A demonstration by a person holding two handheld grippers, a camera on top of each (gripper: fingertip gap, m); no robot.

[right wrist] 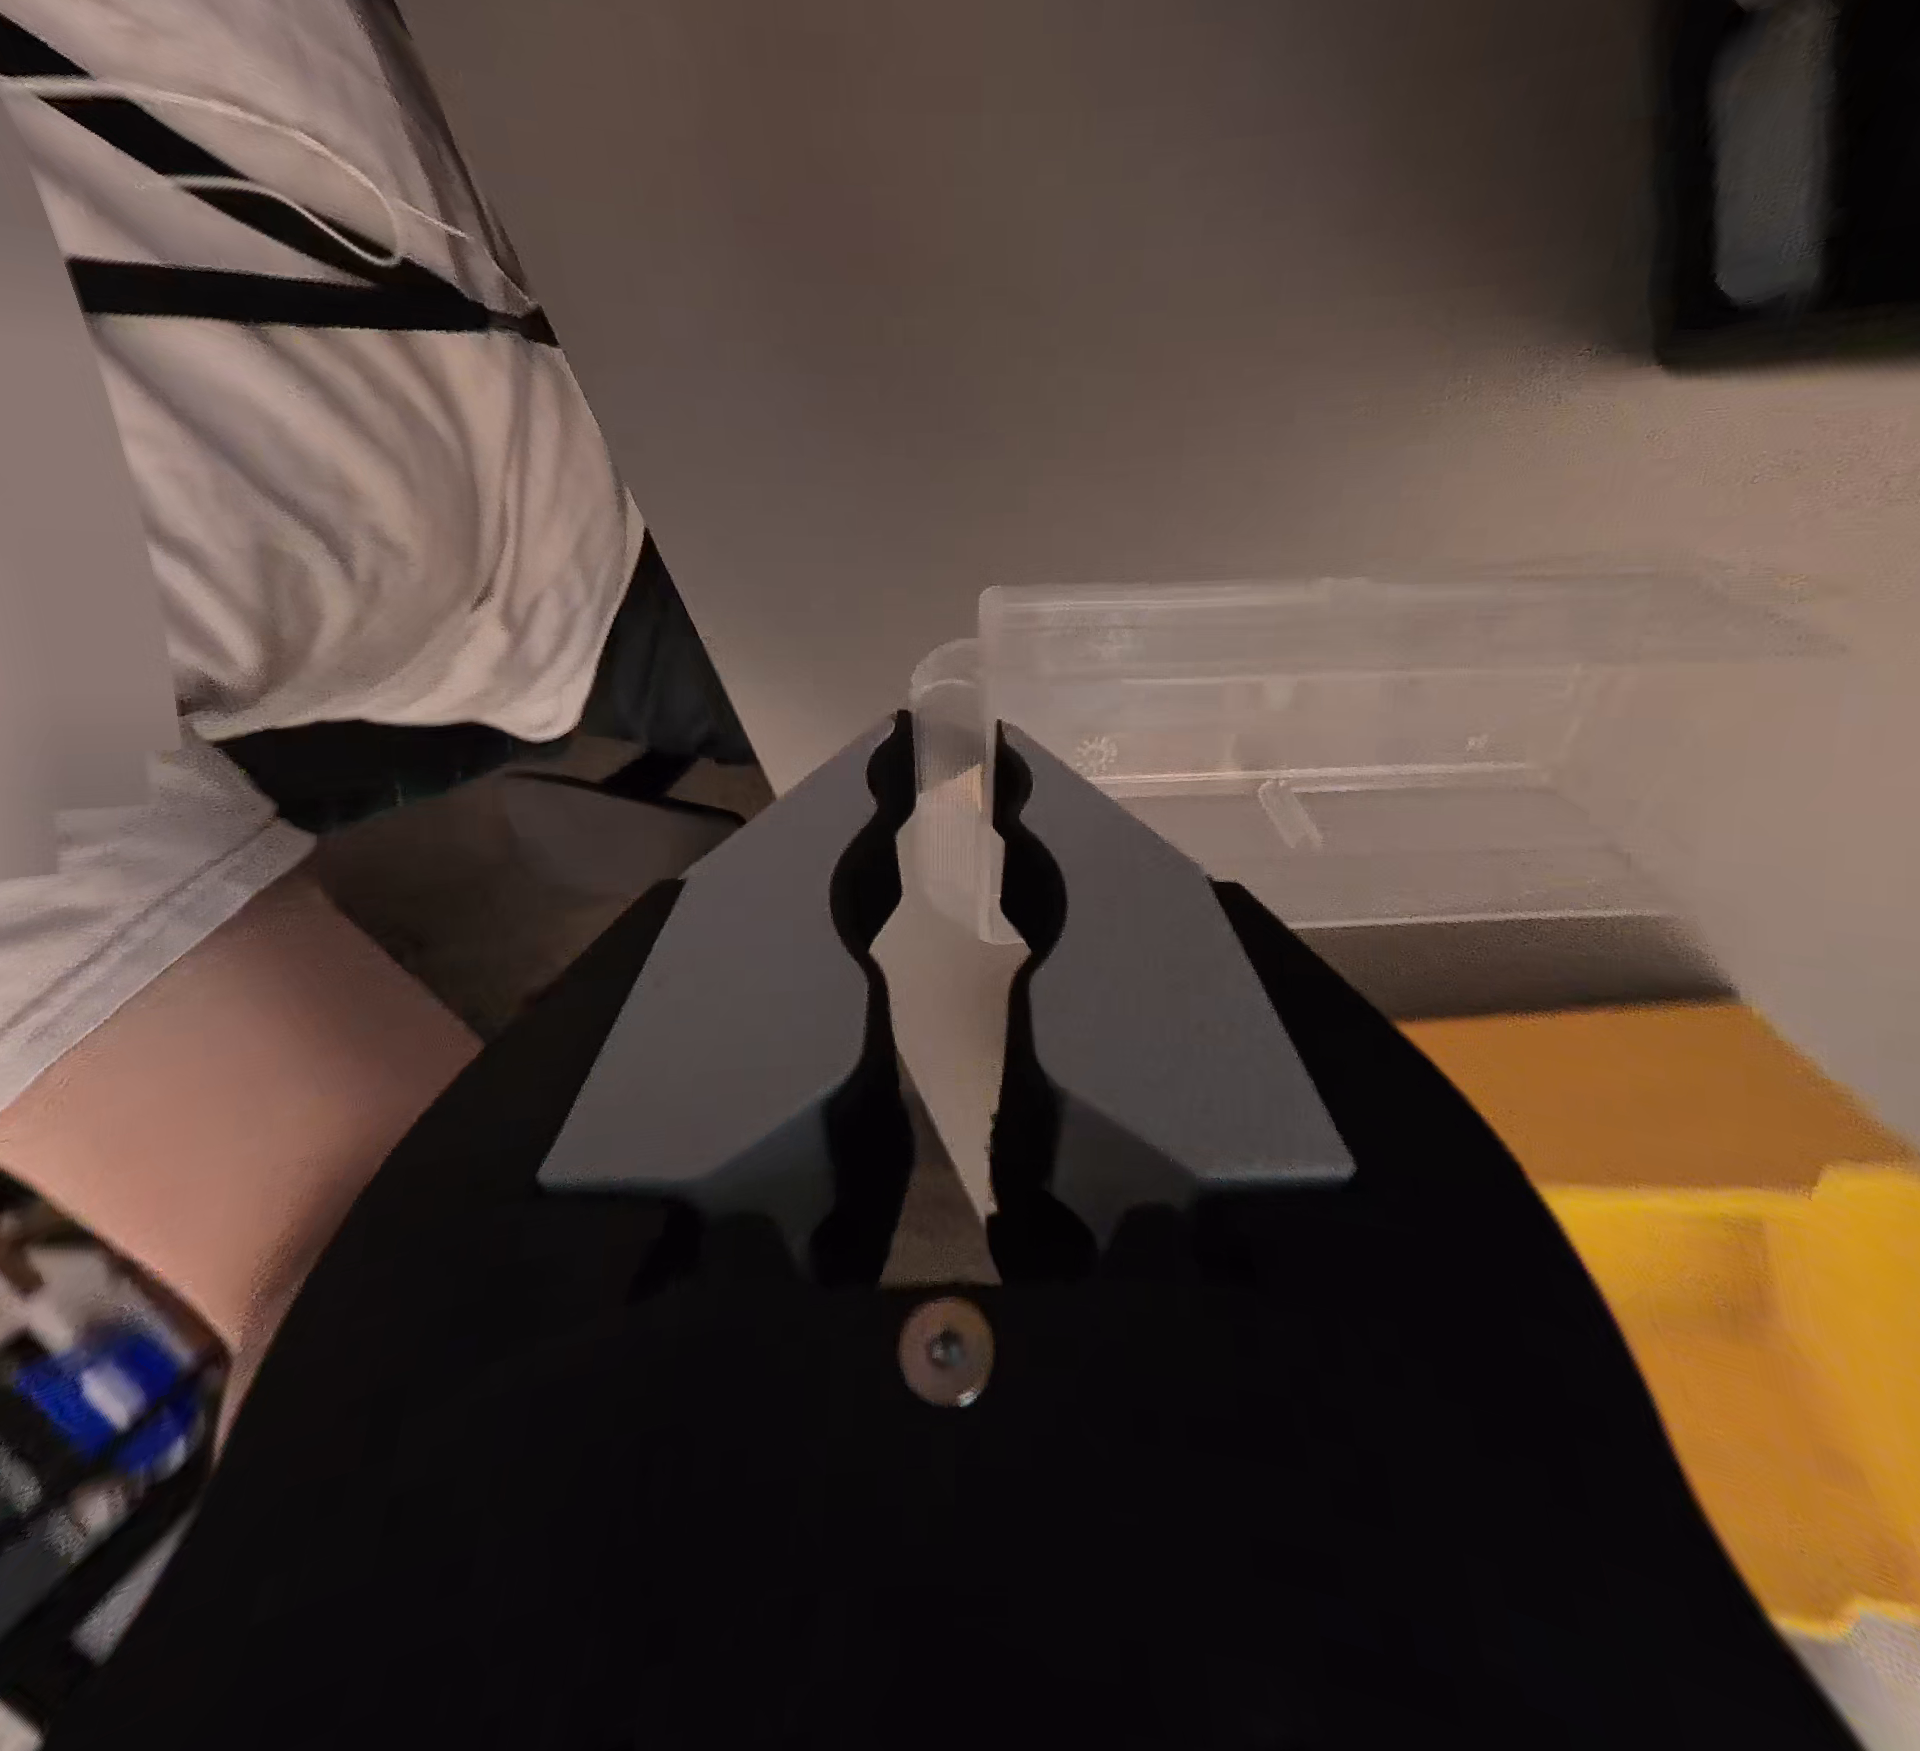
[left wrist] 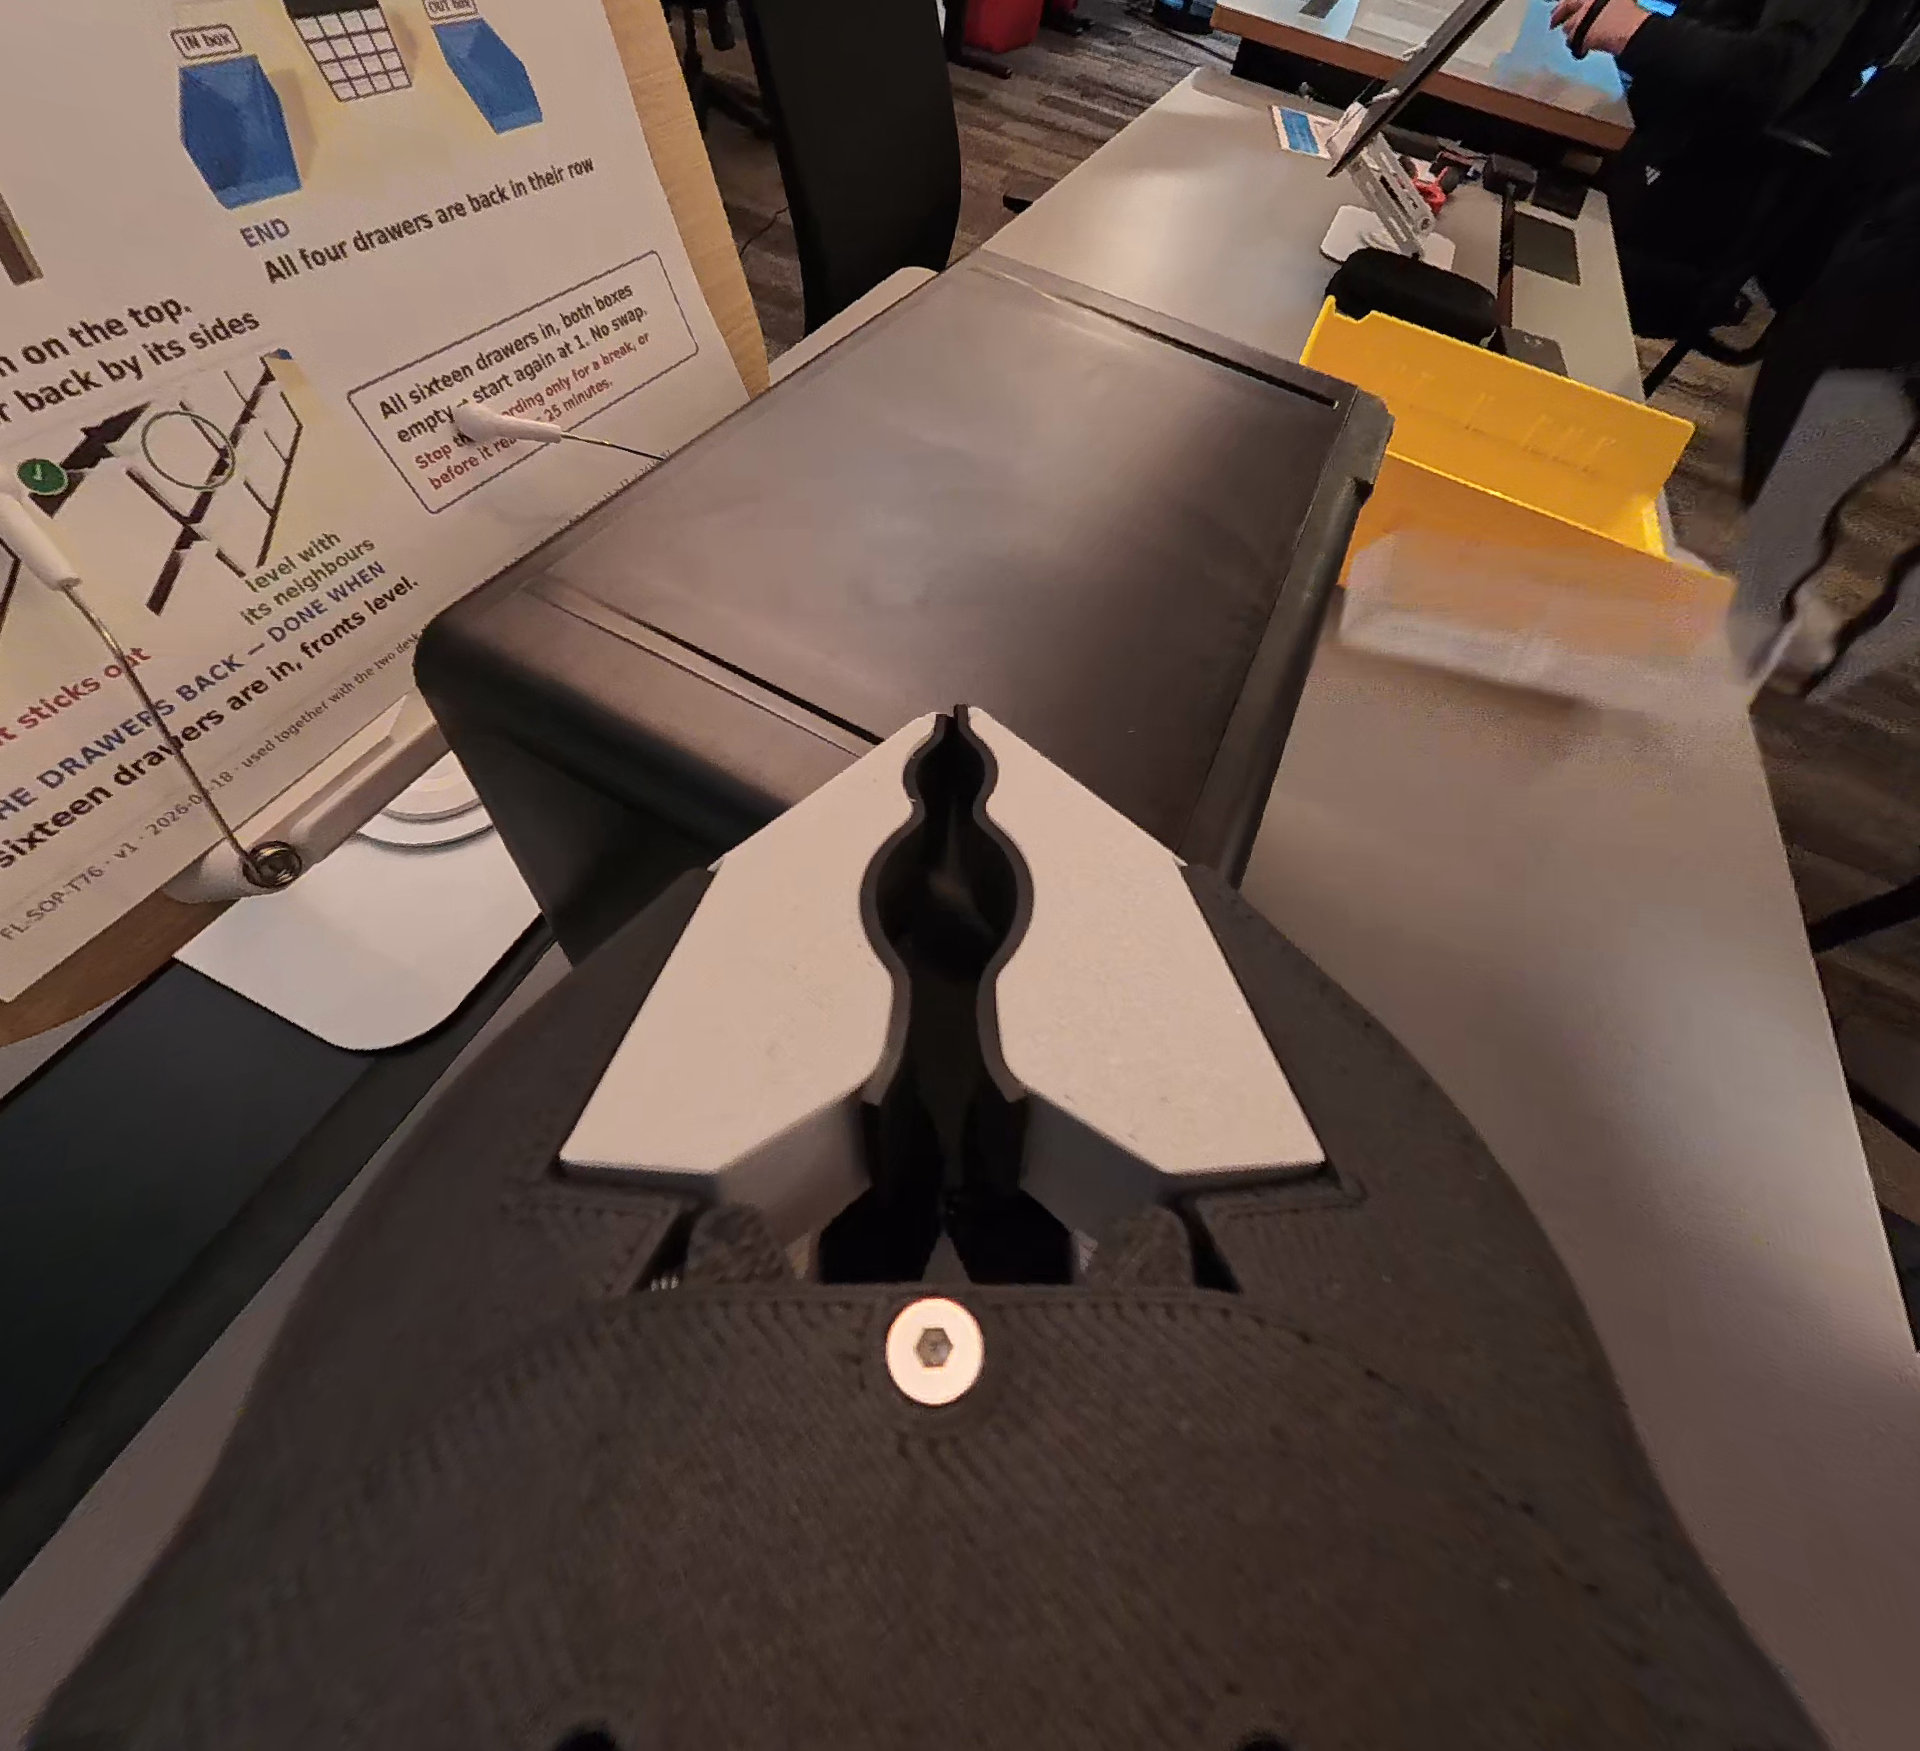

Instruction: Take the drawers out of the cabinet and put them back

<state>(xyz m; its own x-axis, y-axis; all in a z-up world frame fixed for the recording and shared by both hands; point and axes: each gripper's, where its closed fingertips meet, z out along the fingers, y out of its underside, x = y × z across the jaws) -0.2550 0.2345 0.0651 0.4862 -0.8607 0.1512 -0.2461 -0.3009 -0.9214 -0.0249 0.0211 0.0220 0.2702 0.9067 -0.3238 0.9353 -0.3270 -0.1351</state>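
Grey desk [left wrist: 1455,922] runs long and narrow away from the left wrist view, its right edge dropping to the floor; bare strip open to the right of the cabinet.

Left gripper [left wrist: 958,716]: fingertips pressed together, nothing between them, sitting just above the near edge of the black cabinet [left wrist: 935,496]. Cabinet top is flat and bare. Instruction board [left wrist: 312,299] on a stand crowds the cabinet's left side, little room there.

Right gripper [right wrist: 951,745]: jaws clamped on the front pull tab of a clear plastic drawer [right wrist: 1299,766]. Drawer is out of the cabinet, held above the desk. Long axis runs sideways across the right wrist view, tab end at the gripper, body extending right, roughly level. Motion blur, so exact tilt unclear.

Yellow bin [left wrist: 1496,444] sits just right of the cabinet; blurred drawer is at its near edge. Cabinet's drawer face [right wrist: 1787,91] shows top right, well apart from the drawer.
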